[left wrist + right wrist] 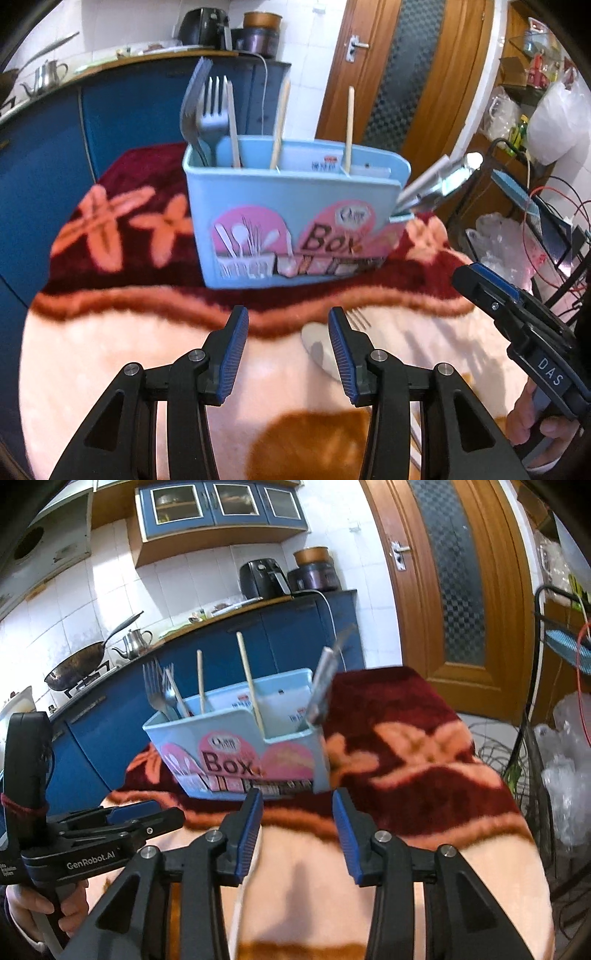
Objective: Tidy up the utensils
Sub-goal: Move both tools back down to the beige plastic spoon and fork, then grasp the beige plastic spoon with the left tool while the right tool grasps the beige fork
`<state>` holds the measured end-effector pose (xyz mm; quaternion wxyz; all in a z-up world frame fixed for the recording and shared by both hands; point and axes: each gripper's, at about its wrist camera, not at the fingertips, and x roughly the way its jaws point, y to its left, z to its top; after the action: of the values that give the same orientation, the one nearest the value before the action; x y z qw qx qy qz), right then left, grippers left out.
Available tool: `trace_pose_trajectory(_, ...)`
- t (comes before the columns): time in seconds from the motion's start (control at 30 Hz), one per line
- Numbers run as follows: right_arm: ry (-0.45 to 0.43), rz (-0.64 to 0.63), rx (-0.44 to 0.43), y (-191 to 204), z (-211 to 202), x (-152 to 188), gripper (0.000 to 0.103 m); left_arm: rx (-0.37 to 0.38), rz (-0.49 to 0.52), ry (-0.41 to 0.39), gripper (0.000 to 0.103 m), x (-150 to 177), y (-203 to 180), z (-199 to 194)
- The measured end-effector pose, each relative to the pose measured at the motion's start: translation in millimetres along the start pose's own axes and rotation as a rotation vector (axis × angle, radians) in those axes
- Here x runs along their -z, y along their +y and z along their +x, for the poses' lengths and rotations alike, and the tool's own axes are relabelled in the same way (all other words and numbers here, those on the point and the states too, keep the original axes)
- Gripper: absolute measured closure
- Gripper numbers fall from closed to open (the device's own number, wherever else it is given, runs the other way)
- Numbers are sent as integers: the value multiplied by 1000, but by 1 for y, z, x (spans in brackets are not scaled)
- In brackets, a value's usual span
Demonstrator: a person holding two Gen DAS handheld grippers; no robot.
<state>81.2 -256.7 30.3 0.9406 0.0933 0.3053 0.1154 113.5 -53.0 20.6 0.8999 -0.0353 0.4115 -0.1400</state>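
Both claws hang open and empty: left gripper (288,321), right gripper (297,805). Light-blue plastic utensil box (291,218) stands at twelve o'clock; a white spoon (317,350) and fork (357,318) lie just below. Plush blanket (110,354) may tip it if nudged.

The lower ends of the grey metal forks (212,110) and pale wooden chopsticks (349,129) are hidden inside the light blue plastic utensil box (295,206), whose printed label is too blurred to read beyond "Box". At the box's right end, a silvery utensil (439,179) is motion-smeared; its kind cannot be told. On the peach part of the blanket (110,369), a white spoon (317,350) and a fork's tines (356,317) are partly covered by the left gripper's (288,350) right finger.
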Motion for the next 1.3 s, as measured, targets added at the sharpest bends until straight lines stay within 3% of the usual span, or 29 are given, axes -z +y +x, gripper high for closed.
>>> trace_pose_trajectory(0.33,16,71,-4,-26,-13,17,58,38,-14,114,57,20,-15,17)
trace_pose_trajectory(0.53,5,101,-15,-38,-18,21,57,98,-64,167,58,25,-18,28)
trace_pose_trajectory(0.8,7,128,-35,-46,-19,25,57,180,-123,184,84,22,-21,38)
trace_pose_trajectory(1.07,20,143,-43,-50,-16,28,57,286,-172,174,94,20,-24,47)
trace_pose_trajectory(1.3,31,125,-34,-46,-16,29,57,276,-161,107,99,17,-22,34)
